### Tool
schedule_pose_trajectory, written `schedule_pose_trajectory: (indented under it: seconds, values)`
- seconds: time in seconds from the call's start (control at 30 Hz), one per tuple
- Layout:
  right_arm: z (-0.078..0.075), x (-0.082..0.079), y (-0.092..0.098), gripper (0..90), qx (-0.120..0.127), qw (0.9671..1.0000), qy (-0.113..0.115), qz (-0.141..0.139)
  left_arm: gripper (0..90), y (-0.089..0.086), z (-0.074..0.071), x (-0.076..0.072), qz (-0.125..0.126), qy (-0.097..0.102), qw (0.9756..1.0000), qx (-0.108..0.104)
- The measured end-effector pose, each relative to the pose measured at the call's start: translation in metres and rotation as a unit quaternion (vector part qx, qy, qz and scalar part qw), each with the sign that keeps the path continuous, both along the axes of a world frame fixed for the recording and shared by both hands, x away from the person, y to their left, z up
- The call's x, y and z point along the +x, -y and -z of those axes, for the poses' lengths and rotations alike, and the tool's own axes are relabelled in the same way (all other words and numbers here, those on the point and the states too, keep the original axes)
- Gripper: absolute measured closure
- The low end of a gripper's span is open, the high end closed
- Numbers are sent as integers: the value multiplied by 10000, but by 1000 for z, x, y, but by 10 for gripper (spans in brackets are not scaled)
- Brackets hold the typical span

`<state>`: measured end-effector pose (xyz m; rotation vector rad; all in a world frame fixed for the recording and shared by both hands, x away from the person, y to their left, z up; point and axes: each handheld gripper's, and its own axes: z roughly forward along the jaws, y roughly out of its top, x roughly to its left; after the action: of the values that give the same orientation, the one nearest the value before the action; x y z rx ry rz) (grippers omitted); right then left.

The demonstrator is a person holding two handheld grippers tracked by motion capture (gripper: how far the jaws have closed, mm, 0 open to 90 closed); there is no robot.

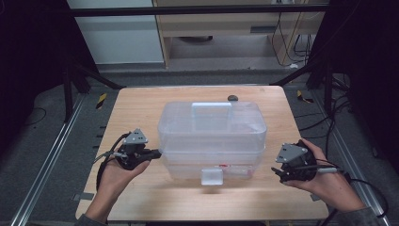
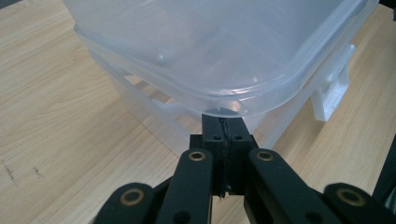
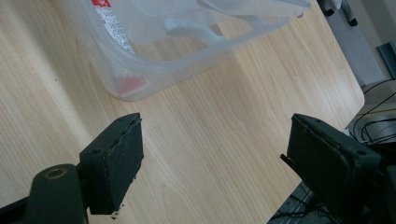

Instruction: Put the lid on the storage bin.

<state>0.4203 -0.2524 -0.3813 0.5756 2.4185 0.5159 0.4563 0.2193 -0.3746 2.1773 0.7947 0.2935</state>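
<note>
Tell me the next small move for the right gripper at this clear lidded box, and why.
Probably bring the right gripper in to the box's right side. Its jaws stand open over bare table, apart from the box, while the shut left gripper already sits at the lid's rim on the opposite side.

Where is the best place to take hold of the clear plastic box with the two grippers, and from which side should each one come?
Probably at its two short ends. The clear plastic box is wide, with a lid rim overhanging the walls. The left gripper, shut, could come from the left end under that rim; the right gripper, open and apart from the box, from the right end.
</note>
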Motion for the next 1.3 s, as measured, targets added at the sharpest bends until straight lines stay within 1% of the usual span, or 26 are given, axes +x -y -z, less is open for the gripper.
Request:
schedule_pose_trajectory:
  seconds: [0.17, 0.23, 0.4, 0.57, 0.63, 0.67, 0.73, 0.77, 0.83, 0.9, 0.93, 0.97, 1.0, 1.07, 1.17, 1.2, 1.23, 1.3]
  values:
    - [3, 0, 2, 194, 35, 10000, -13, 40, 895, -1, 5, -2, 5, -37, 10000, -36]
    - [5, 1, 3, 196, 28, 10000, -2, 47, 895, -1, 7, -3, 21, -38, 10000, -12]
    - [11, 4, 4, 199, 81, 9998, -41, 171, 895, -1, 9, -3, 51, -53, 10000, 20]
    - [15, 6, 5, 232, 70, 9998, -91, 151, 895, 0, 9, -3, 62, -37, 9999, 74]
    - [15, 6, 5, 231, 72, 9998, -99, 182, 894, -1, 9, -3, 57, -17, 9999, 138]
    - [16, 7, 5, 228, 79, 9997, -112, 194, 894, -3, 9, -3, 29, 10, 9998, 205]
    - [17, 9, 6, 224, 87, 9996, -122, 238, 893, -7, 8, -1, -69, 120, 9986, 519]
    - [17, 10, 7, 223, 86, 9995, -136, 272, 893, -10, 8, 2, -132, 135, 9981, 585]
    - [17, 16, 9, 229, 92, 9990, -153, 399, 893, -16, 8, 9, -208, 105, 9976, 647]
    - [17, 22, 12, 232, 116, 9984, -158, 540, 893, -21, 7, 17, -273, 122, 9963, 801]
    - [17, 31, 14, 234, 184, 9974, -188, 669, 893, -24, 7, 25, -362, 120, 9959, 825]
    - [17, 31, 14, 234, 184, 9974, -188, 669, 893, -24, 7, 25, -362, 120, 9959, 825]
    - [17, 36, 16, 238, 218, 9969, -199, 736, 893, -26, 7, 29, -388, 114, 9956, 850]
    - [19, 46, 18, 241, 293, 9952, -210, 911, 892, -29, 8, 36, -473, 136, 9948, 896]
    - [23, 63, 22, 237, 400, 9923, -217, 1154, 890, -32, 13, 48, -585, 117, 9936, 956]
    - [26, 75, 24, 233, 496, 9896, -195, 1337, 891, -33, 14, 51, -619, 115, 9930, 1000]
    - [26, 75, 24, 233, 496, 9896, -195, 1337, 891, -33, 15, 56, -666, 141, 9924, 1022]
    - [29, 86, 26, 224, 657, 9866, -192, 1479, 890, -35, 18, 65, -730, 155, 9915, 1067]
